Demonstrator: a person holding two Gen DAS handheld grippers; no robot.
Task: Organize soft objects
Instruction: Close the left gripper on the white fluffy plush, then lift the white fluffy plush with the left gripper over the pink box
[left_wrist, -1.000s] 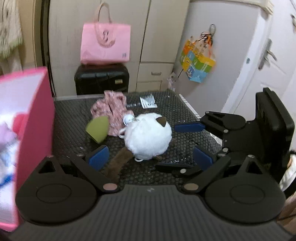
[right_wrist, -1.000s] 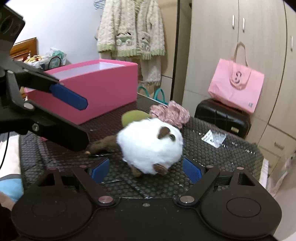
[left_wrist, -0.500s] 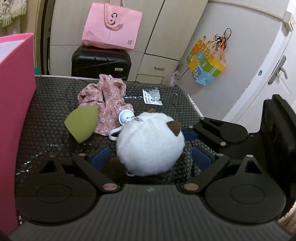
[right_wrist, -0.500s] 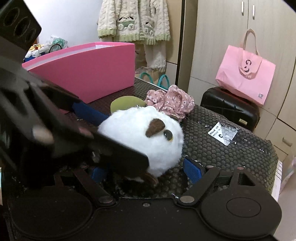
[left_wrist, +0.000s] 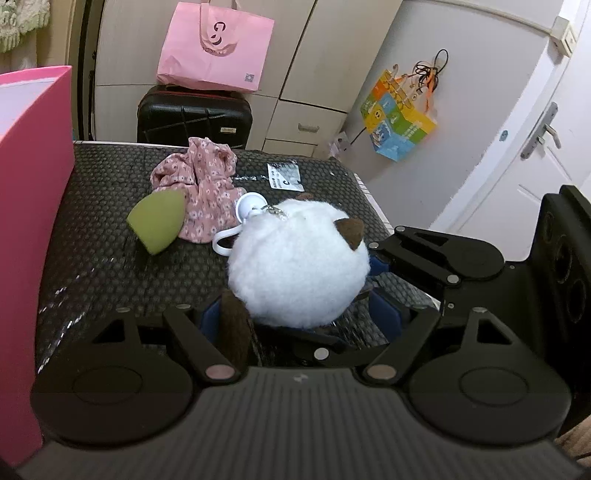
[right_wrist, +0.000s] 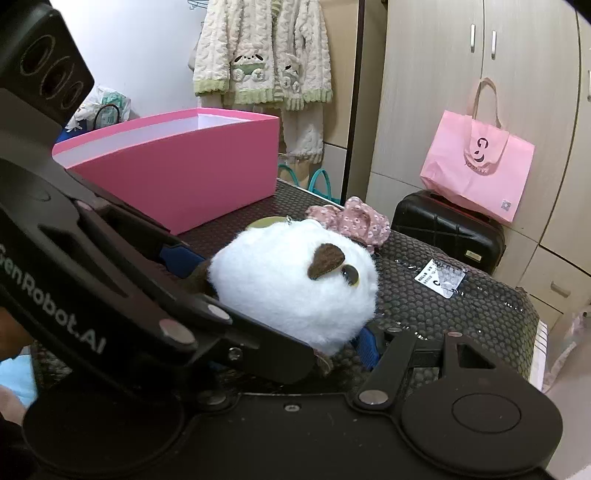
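Observation:
A round white plush toy (left_wrist: 299, 266) with brown ears and a brown tail sits on the black dotted mat (left_wrist: 96, 266). It also shows in the right wrist view (right_wrist: 291, 288). My left gripper (left_wrist: 299, 314) is open, its blue pads on either side of the plush's near end. My right gripper (right_wrist: 273, 325) is open too and reaches around the plush from the right; its left finger is hidden behind the left gripper's body. A green soft wedge (left_wrist: 157, 219) and a pink floral cloth (left_wrist: 205, 184) lie behind the plush.
A tall pink box (right_wrist: 177, 166) stands at the mat's left side. A white label (left_wrist: 284, 177) lies at the far end of the mat. A black suitcase (left_wrist: 192, 118) with a pink bag (left_wrist: 216, 48) stands beyond the mat's far edge.
Both grippers have moved in on the white plush, which now sits between their fingers. The left gripper now blocks the left half of the right wrist view.

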